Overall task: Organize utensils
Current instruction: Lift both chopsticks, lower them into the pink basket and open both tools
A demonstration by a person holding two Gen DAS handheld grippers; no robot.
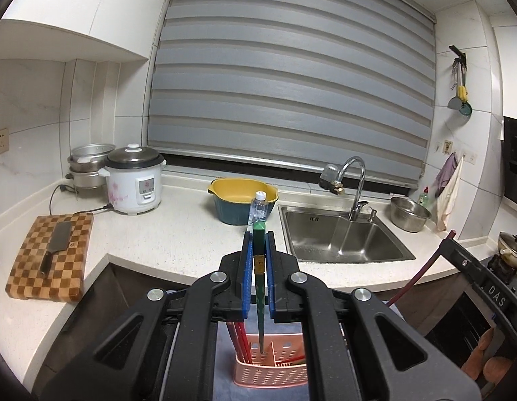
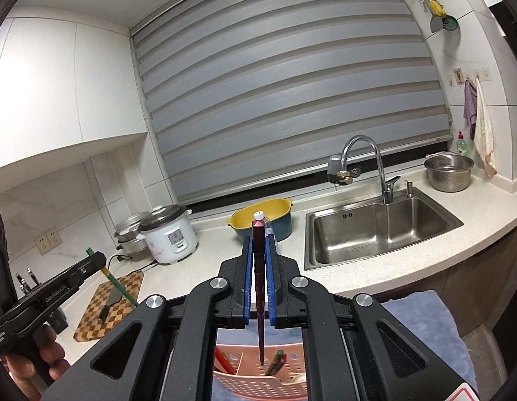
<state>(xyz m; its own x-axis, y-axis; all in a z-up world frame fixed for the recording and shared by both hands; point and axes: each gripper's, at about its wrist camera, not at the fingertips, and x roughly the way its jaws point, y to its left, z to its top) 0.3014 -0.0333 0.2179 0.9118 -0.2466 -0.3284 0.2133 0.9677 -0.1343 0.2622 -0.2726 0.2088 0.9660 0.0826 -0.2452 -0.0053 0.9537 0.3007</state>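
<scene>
My left gripper [image 1: 258, 237] is shut on a green chopstick [image 1: 258, 277] that hangs tip-down over a pink perforated utensil basket [image 1: 271, 372]. Red chopsticks [image 1: 240, 341] stand in the basket's left compartment. My right gripper [image 2: 257, 244] is shut on a dark red chopstick [image 2: 259, 287], its tip pointing down into the same pink basket [image 2: 258, 384], where red and green chopsticks [image 2: 275, 366] lean. The left gripper also shows at the left of the right wrist view [image 2: 91, 264], holding the green chopstick [image 2: 119, 284].
The basket stands on a blue cloth [image 2: 422, 320]. On the counter are a checkered cutting board with a cleaver [image 1: 52, 254], a rice cooker [image 1: 134, 180], a yellow and blue bowl [image 1: 241, 204], a water bottle [image 1: 258, 207], a steel sink [image 1: 345, 237] and a steel bowl [image 1: 410, 214].
</scene>
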